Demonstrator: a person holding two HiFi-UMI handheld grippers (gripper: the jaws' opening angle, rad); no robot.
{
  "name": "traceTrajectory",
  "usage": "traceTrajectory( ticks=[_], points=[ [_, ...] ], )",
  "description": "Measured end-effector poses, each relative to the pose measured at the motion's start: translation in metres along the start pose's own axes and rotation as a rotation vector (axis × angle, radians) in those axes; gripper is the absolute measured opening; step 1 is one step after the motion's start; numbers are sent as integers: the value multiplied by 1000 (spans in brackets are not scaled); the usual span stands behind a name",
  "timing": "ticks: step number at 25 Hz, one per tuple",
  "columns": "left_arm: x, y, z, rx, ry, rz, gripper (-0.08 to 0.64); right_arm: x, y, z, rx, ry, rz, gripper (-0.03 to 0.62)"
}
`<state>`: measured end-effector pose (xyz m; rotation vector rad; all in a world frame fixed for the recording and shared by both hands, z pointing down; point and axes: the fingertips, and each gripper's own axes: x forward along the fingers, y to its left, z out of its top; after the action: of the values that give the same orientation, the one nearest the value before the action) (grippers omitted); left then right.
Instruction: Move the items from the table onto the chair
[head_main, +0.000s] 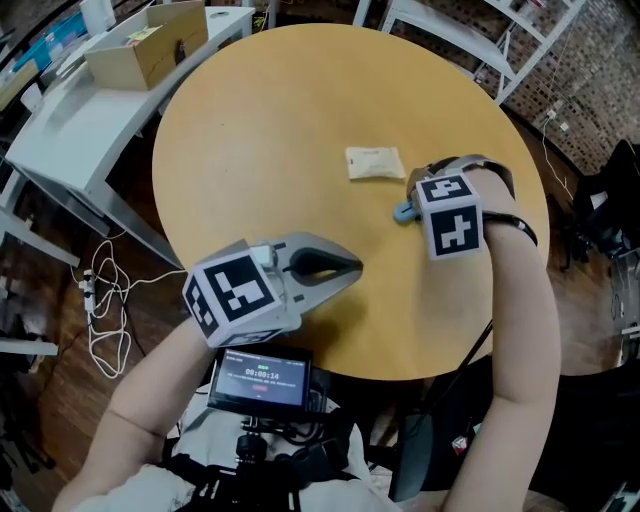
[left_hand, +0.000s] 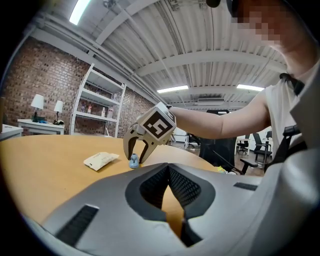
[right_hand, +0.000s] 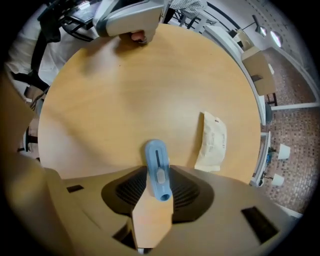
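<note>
The blue cutter (right_hand: 157, 170) is laid flat beside the paper packet (right_hand: 212, 142), long axis parallel to it, straddled by the right gripper's (right_hand: 159, 186) parted jaws.

The round table (head_main: 300, 130) is looked down on steeply by the head view from its near edge. It is skimmed low and almost level by the left gripper view, faced toward the right gripper (left_hand: 136, 158). It is viewed closely from above by the right gripper view. A pale packet (head_main: 374, 162) is shared by all three.
</note>
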<state>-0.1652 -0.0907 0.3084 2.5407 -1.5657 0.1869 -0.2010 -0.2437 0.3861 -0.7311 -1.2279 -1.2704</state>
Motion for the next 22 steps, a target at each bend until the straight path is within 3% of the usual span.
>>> traceTrajectory(
  ticks=[3,6,10,12,17,22],
  points=[
    [0,0,-1,-1,3,7,9,1,2,1,10,-17,35,132],
    [2,3,-3,0,9,12,9,0,1,0,20,-48,20,129],
    [1,3,-2,-15,3,23,9,-5,9,1,29,-86,-53,132],
    [0,4,-2,-13,2,30,9,-16,11,6,63,-139,-133,132],
    [-2,12,-6,9,-5,59,9,-60,12,17,267,-363,-392,132],
    [-1,16,-6,0,-15,79,9,-110,22,34,565,-704,-555,132]
  ],
)
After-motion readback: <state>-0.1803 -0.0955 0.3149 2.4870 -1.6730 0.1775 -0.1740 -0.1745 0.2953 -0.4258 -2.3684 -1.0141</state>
